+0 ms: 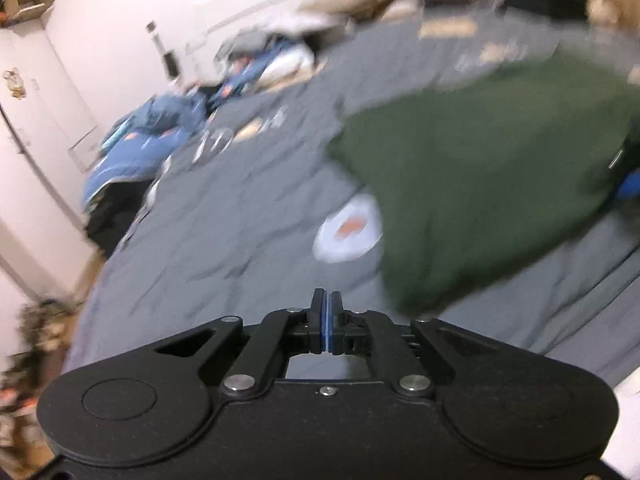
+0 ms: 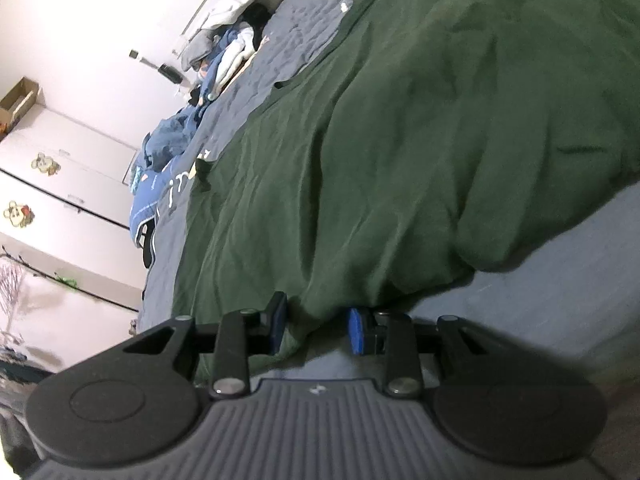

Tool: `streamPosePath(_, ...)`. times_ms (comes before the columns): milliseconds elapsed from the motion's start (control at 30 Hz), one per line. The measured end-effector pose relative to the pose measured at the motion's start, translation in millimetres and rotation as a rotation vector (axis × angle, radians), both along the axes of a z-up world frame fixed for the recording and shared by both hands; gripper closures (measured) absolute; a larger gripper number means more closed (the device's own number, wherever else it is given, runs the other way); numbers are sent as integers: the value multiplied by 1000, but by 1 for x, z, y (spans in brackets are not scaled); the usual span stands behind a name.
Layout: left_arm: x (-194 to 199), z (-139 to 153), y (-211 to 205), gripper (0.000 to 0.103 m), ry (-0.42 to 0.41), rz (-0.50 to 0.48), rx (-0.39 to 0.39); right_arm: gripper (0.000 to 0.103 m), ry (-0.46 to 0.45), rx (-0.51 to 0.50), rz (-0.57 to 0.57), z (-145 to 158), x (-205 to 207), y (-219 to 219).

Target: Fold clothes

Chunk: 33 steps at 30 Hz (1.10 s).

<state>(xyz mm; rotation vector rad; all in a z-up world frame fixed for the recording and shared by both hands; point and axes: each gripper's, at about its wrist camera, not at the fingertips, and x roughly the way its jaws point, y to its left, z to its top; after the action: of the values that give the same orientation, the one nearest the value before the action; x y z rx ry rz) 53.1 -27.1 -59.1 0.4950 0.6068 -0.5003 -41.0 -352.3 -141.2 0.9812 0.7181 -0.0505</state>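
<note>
Folding stage: dark green cotton garment lies spread and rumpled on the grey quilted bedcover, not yet squared, by my judgement.
Garment place: in the left wrist view it fills the 1 to 3 o'clock area; in the right wrist view it runs from centre up to 1 o'clock.
Risk: near hem is bunched at the right gripper; a pinch here could take several layers and fold crooked.
Second risk: blue clothes heap at 9 o'clock could snag a wide sweep.
Right jaws: apart, cloth edge lying between the blue pads, not visibly pressed.
Left gripper: jaws together, empty, over bare bedcover beside the garment's edge.
</note>
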Motion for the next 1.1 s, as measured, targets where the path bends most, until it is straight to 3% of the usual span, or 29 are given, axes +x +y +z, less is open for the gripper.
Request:
streamPosePath(233, -1, 9, -13, 66, 102, -1, -257, 71, -5, -93, 46, 18, -10, -4)
streamPosePath(300, 3, 8, -22, 52, 124, -3, -303, 70, -1, -123, 51, 22, -15, -8)
streamPosePath(467, -4, 12, -41, 46, 168, -18, -378, 66, -22, -185, 7, 37, -47, -34)
streamPosePath(633, -14, 14, -70, 43, 197, -42, -416, 64, -13, -170, -173, 32, -90, -85)
streamPosePath(867, -36, 4, -118, 40, 225, -116, -398, 62, 4, 7, -422, 5, -139, -159)
streamPosePath(967, -45, 1, -137, 40, 226, -149, -391, 62, -12, 99, -466, -15, -144, -172)
streamPosePath(1100, -50, -4, -157, 38, 238, -177, -386, 61, -9, 137, -490, -29, -134, -177)
